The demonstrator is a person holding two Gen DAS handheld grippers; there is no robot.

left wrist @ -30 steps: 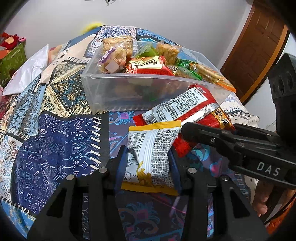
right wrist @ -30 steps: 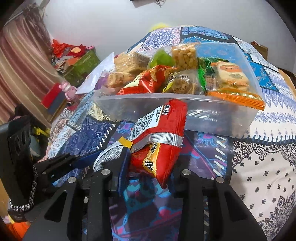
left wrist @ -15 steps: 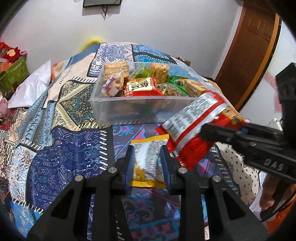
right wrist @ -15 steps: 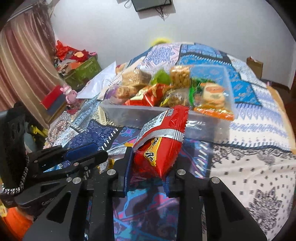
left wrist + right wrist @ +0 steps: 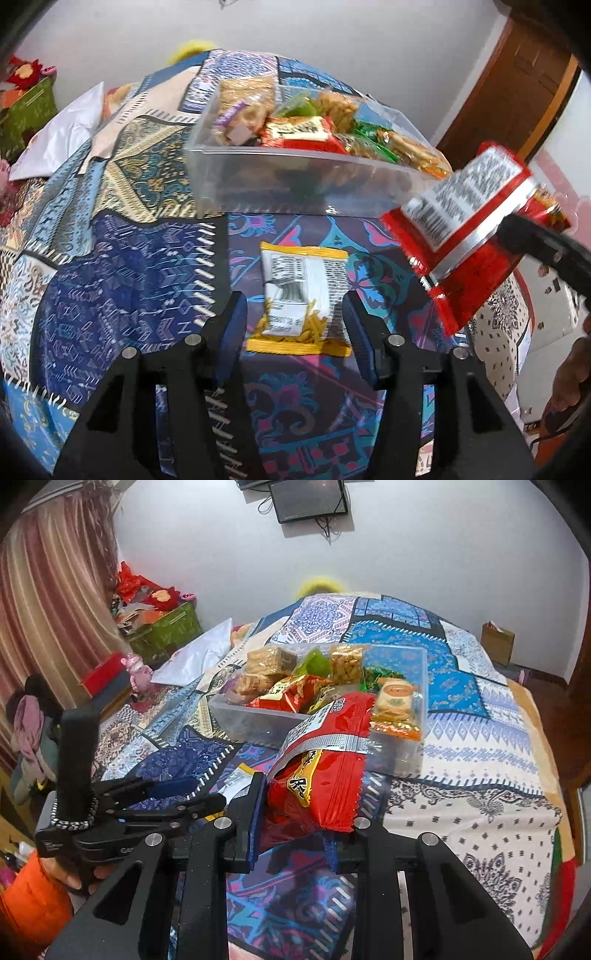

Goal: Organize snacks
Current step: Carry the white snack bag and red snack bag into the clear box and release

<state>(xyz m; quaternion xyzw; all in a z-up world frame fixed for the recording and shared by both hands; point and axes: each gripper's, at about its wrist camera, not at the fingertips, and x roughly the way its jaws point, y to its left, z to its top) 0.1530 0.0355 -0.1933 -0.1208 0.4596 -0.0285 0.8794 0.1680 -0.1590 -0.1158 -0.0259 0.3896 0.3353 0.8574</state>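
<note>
The left gripper is matte black plastic with blue pads on its fingers and silver round screws on the linkage. The right gripper matches: black angular arms, blue pads, silver screws. At 8 o'clock in the right wrist view, an orange sleeve and bare fingers show.

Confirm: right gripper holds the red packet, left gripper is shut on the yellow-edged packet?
Not quite. In the left wrist view the left gripper is open; the yellow-edged packet lies on the quilt. The right gripper does hold the red packet.
</note>
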